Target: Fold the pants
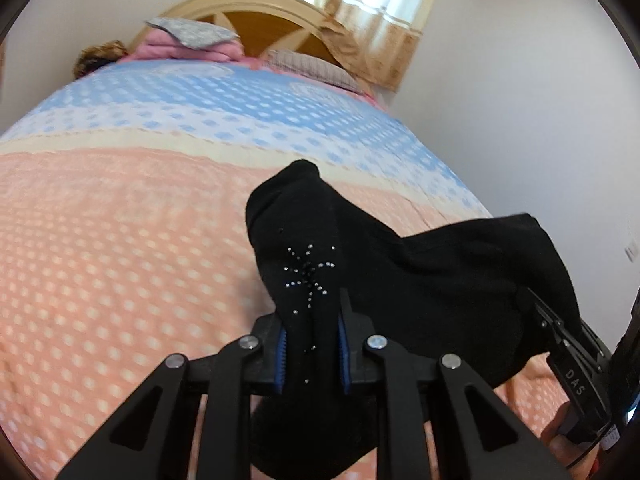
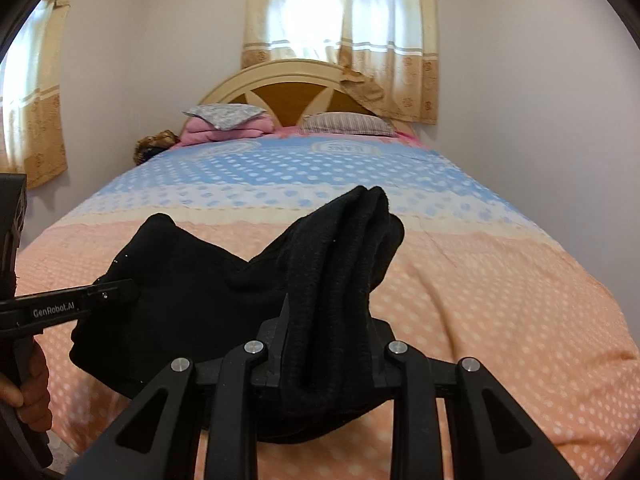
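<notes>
Here, black pants hang in the air over the bed, pinched at two ends.

The bed (image 2: pixel 500 280) with its dotted peach-and-blue cover fills the room below; the pants (image 2: pixel 192 292) are stretched above its near, peach end, their long axis running sideways between the two tools, sagging in the middle. The right gripper (image 2: pixel 332 344) is clamped on a thick ribbed bunch of cloth, the left gripper (image 1: pixel 312 344) on a part with sparkling studs (image 1: pixel 308 272); each end lies straight ahead of its own jaws. I judge neither hand nearer. One tool reads "GenRobot.AI" (image 2: pixel 54 312), the other "DAS" (image 1: pixel 576 382).
</notes>
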Tool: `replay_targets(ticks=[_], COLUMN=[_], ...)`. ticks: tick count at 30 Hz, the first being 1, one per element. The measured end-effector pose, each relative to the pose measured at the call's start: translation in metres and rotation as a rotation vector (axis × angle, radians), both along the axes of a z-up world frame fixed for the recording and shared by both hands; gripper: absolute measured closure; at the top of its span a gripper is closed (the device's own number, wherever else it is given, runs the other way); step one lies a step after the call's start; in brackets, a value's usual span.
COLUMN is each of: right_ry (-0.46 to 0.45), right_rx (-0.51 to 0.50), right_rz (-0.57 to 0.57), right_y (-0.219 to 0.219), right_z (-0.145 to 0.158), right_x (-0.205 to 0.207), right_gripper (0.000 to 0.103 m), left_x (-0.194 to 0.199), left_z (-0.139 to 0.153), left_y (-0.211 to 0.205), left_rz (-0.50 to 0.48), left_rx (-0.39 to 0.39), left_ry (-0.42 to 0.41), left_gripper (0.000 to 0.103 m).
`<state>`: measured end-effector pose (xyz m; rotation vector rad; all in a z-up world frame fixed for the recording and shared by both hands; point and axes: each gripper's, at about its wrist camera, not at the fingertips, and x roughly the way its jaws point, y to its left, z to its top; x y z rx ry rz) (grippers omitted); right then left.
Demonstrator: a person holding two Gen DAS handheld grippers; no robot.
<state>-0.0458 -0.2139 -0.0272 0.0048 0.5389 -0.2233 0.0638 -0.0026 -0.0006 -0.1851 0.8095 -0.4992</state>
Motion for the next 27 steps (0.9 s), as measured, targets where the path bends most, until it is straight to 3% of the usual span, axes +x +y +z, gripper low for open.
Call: replay_targets(ticks=[7, 18, 27], right_ry=[-0.017, -0.059, 0.05], right_rx=[0.027, 0.048, 0.079], right_rz=[0.123, 0.275, 0.312], right_y=[0.04, 0.111, 0.138], right_z=[0.001, -0.006, -0.052], right_x=[0.054, 0.167, 0.262], right_gripper=[0.077, 0.076, 0.076], left_x=[0.031, 0.098, 0.144], left_z=[0.002, 0.003, -0.035], left_y=[0.045, 0.105, 0.124], left_rz=[0.124, 0.335, 0.437], left_rx=[0.047, 0.19, 0.305], left_ry=[-0.025, -0.11, -0.055], left_gripper=[0.083, 0.083, 0.082])
